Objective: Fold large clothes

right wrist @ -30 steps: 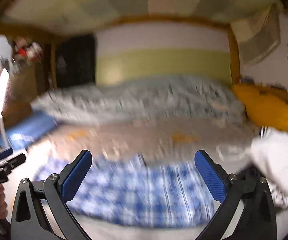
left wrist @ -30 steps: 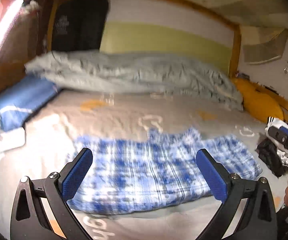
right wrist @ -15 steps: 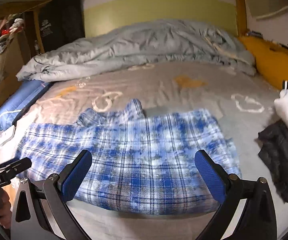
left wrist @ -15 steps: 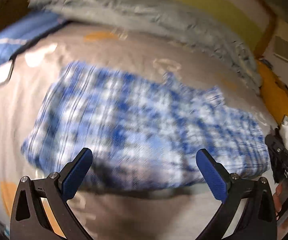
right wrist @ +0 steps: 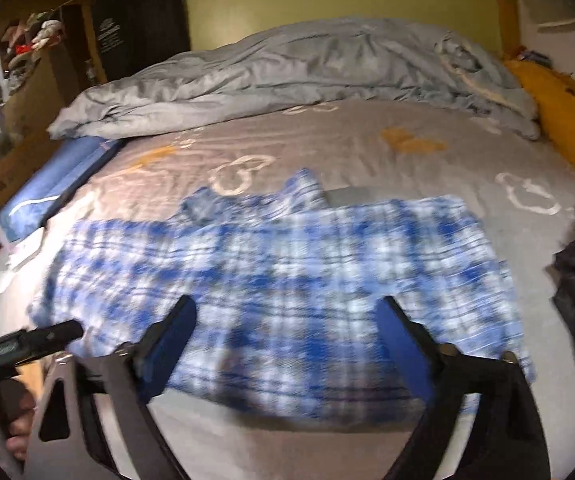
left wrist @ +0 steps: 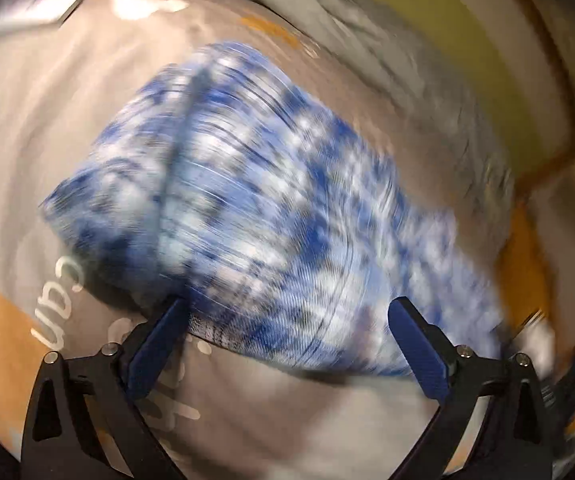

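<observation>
Shirt (right wrist: 287,280) lies flat mid-frame on the bed (right wrist: 367,152), both grippers (left wrist: 287,320) (right wrist: 287,320) spread just above its near edge, the right one's jaws just been closing on nothing.

The left hand-held gripper (left wrist: 287,320) is held pitched down, jaws spread wide; the right hand-held gripper (right wrist: 287,320) has just been narrowed, nothing gripped.

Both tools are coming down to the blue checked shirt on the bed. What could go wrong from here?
1. The right tool has just been closing with its pads above the blue checked shirt, nothing gripped; it may shut too early and miss the hem.
2. The left tool view is blurred, so it may land off the shirt's corner.
3. A low grab could also pinch the grey bedsheet.
</observation>
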Action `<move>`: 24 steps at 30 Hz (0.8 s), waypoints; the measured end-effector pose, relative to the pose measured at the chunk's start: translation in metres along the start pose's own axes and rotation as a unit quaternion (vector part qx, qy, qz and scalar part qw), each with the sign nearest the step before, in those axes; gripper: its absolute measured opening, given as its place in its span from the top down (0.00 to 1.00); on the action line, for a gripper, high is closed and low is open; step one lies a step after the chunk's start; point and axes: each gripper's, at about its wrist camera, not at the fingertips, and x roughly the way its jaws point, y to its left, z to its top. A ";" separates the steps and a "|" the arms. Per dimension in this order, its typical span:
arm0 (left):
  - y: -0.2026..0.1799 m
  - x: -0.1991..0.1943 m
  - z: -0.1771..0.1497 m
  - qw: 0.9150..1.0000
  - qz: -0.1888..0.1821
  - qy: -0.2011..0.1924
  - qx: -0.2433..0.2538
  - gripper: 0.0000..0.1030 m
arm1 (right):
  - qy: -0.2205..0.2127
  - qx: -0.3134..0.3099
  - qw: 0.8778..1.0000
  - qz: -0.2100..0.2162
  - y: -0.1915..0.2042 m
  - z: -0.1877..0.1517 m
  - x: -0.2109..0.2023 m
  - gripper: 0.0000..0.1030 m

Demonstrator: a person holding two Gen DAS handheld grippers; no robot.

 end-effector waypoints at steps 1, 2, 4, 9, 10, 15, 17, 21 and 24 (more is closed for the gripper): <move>0.003 -0.002 0.002 1.000 -0.005 0.001 -0.011 0.06 | 0.003 -0.001 1.000 0.022 0.005 0.000 0.001 0.44; 0.005 -0.003 0.003 1.000 -0.005 0.001 -0.016 0.08 | 0.004 -0.003 0.999 0.039 0.009 -0.001 0.002 0.48; 0.004 -0.007 -0.001 1.000 0.016 -0.008 -0.012 0.20 | 0.004 -0.005 0.997 0.075 0.019 -0.002 0.005 0.64; -0.006 -0.014 -0.025 0.995 0.081 -0.016 0.050 0.22 | 0.020 -0.021 0.990 0.134 0.047 -0.011 0.022 0.87; -0.005 -0.016 -0.030 0.995 0.086 -0.018 0.054 0.22 | 0.026 -0.028 0.989 0.142 0.053 -0.014 0.025 0.89; 0.002 -0.025 -0.038 0.996 0.065 -0.023 0.048 0.16 | 0.078 -0.049 0.991 0.100 0.063 -0.028 0.044 0.93; 0.009 -0.021 -0.029 0.998 0.057 -0.025 0.032 0.16 | 0.111 -0.016 0.988 0.110 0.054 -0.031 0.059 0.93; 0.025 -0.016 0.002 0.998 0.030 -0.044 -0.032 0.19 | 0.124 0.035 0.981 0.143 0.037 -0.027 0.067 0.96; 0.029 -0.015 0.011 0.996 0.045 -0.071 -0.034 0.40 | 0.123 0.035 0.980 0.151 0.033 -0.026 0.064 0.96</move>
